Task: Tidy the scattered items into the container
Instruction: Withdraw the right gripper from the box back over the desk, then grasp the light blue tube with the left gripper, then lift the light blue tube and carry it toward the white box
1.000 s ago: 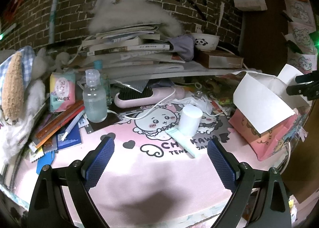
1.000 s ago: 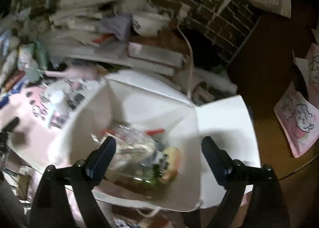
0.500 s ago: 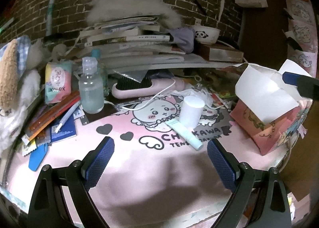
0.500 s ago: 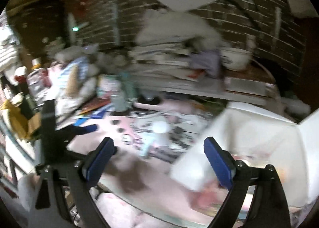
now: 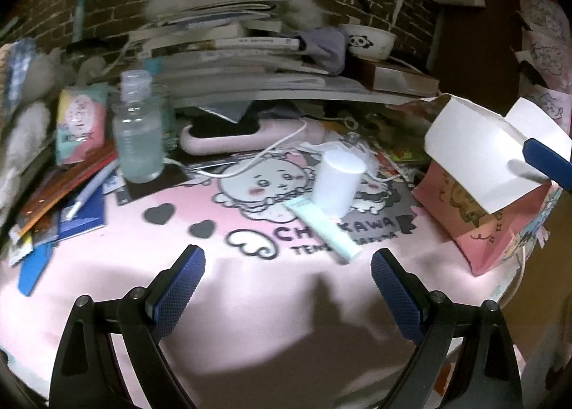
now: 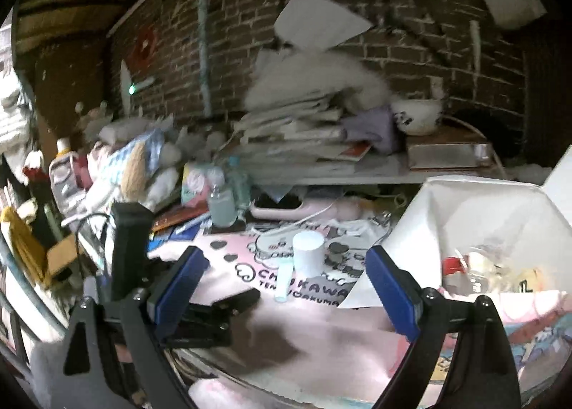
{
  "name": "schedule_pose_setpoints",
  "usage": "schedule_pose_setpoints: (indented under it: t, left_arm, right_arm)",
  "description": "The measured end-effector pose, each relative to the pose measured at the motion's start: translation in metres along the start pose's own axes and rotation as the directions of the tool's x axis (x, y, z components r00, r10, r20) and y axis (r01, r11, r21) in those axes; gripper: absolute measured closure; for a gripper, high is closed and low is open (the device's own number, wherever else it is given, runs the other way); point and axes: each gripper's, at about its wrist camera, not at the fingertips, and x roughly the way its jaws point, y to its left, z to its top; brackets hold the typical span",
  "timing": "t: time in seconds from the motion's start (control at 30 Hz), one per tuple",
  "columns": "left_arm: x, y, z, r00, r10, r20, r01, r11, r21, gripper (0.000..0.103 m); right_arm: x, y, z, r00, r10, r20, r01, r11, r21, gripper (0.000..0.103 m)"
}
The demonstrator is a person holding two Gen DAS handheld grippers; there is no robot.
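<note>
The right gripper point(image 6: 286, 287) has been swung away from above the box point(image 6: 475, 216), whose opening was faced a second ago, and is now turned toward the tabletop point(image 6: 321, 334), jaws wide apart and empty.

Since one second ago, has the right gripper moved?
Yes. The right gripper swung left: it looked down into the white box then, and now that box sits at the right edge, with the tube ahead.

**Layout of the desk**

A tube point(image 5: 323, 228) is laid on the mat point(image 5: 221, 287), touching the cylinder point(image 5: 339, 182) behind it. The bottle point(image 5: 137, 134) is set far left, the open box point(image 5: 482, 194) far right. Books point(image 5: 228, 48) are stacked behind.
</note>
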Motion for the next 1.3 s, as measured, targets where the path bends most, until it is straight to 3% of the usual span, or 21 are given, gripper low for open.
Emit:
schedule_pose_setpoints:
  t: [0.23,0.43,0.53,0.67,0.8,1.17,1.3]
  left_arm:
    - [0.021,-0.024,0.01,1.0,0.019,-0.007,-0.019,1.0,0.006,0.012]
    - [0.04,-0.026,0.009,0.996,0.065,-0.062,-0.067,0.998,-0.022,0.051]
    - [0.04,-0.027,0.005,0.995,0.091,-0.049,-0.092,0.996,-0.007,0.057]
    - [0.036,-0.025,0.002,0.99,0.135,-0.05,-0.134,0.991,0.025,0.079]
    - [0.03,-0.017,0.0,0.989,0.135,-0.052,-0.134,0.991,0.018,0.092]
    - [0.009,0.003,-0.011,0.994,0.103,-0.032,-0.104,0.995,-0.011,0.093]
    - [0.001,0.01,-0.008,0.995,0.098,-0.013,-0.098,0.995,-0.033,0.093]
  right_arm:
    - [-0.012,-0.019,0.002,0.999,-0.003,0.032,0.001,0.998,0.063,0.012]
    - [-0.021,-0.027,0.001,0.998,-0.021,0.056,0.016,0.997,0.078,0.012]
    - [-0.02,-0.032,0.0,0.999,-0.01,0.052,0.004,0.995,0.102,0.012]
    - [-0.02,-0.038,-0.001,0.999,0.0,0.051,-0.007,0.992,0.13,0.012]
    - [-0.022,-0.038,-0.001,0.999,-0.001,0.053,-0.006,0.991,0.132,0.012]
    - [-0.022,-0.038,-0.001,0.999,-0.003,0.053,-0.004,0.991,0.131,0.012]
    - [-0.024,-0.037,-0.002,0.998,0.009,0.064,-0.018,0.992,0.128,0.002]
